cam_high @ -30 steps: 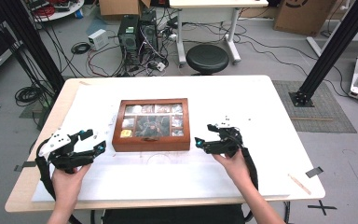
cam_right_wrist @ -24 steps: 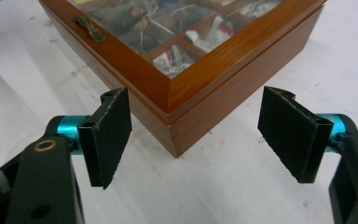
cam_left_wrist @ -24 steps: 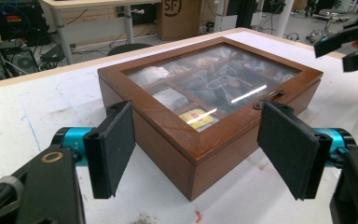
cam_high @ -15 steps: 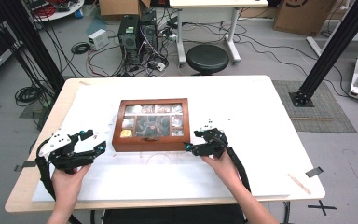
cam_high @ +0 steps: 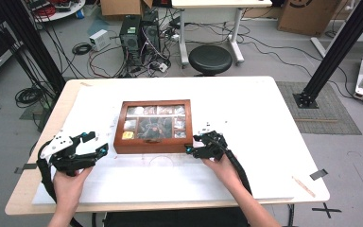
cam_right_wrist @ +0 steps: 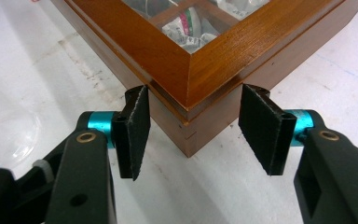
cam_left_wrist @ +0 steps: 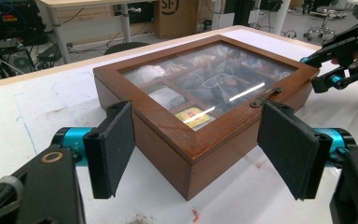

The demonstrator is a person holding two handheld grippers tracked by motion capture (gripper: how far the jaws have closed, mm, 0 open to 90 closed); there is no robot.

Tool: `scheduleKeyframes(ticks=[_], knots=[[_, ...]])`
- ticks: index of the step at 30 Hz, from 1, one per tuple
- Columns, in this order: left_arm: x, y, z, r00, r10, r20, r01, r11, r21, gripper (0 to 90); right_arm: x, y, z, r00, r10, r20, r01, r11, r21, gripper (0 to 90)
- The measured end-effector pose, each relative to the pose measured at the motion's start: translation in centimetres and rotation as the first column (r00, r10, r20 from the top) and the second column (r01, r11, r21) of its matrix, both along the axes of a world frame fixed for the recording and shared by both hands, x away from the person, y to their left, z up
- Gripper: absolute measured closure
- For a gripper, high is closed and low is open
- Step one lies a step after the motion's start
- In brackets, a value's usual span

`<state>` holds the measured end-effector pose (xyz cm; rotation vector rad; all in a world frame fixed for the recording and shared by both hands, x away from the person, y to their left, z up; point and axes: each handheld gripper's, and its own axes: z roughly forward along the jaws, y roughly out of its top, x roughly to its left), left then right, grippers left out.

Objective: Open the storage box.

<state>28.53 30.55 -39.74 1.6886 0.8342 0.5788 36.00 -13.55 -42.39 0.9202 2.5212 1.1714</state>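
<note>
A brown wooden box (cam_high: 152,144) with a glass lid over several compartments lies shut in the middle of the white table (cam_high: 264,123). My left gripper (cam_high: 97,143) rests near its front left corner, jaws open and facing that corner (cam_left_wrist: 200,154) with a gap to it. My right gripper (cam_high: 191,145) is at the front right corner. Its jaws have just been closing. In the right gripper view the corner (cam_right_wrist: 214,60) pokes between the pads (cam_right_wrist: 135,126), whose tips touch the two walls at the lid seam. The right gripper (cam_left_wrist: 328,70) also appears in the left gripper view.
A clear round dish (cam_high: 160,161) lies on the table just in front of the box, and its rim (cam_right_wrist: 4,126) is left of the right gripper. A black stool (cam_high: 210,59) and computer towers (cam_high: 139,35) stand beyond the far edge. A black post (cam_high: 335,52) rises at the right.
The right gripper moved left and down to the box's front right corner, and its jaws narrowed around it. The left gripper stayed put.
</note>
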Motion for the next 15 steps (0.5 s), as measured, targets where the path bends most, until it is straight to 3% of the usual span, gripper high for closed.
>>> scheduleKeyframes(ticks=[5, 15], knots=[[0.03, -0.04, -0.02, 1.0, 0.0, -0.001, 0.0, 1.0, 0.001, 27.6, -0.15, -0.16, 0.24, 0.9999, 0.002, 0.015, -0.002, 1.0, 0.003, 49.5], [0.01, -0.13, -0.03, 1.0, 0.001, -0.003, -0.001, 1.0, -0.002, 27.6, -0.4, -0.11, 0.42, 0.9994, 0.003, 0.035, -0.003, 1.0, 0.008, 51.7]])
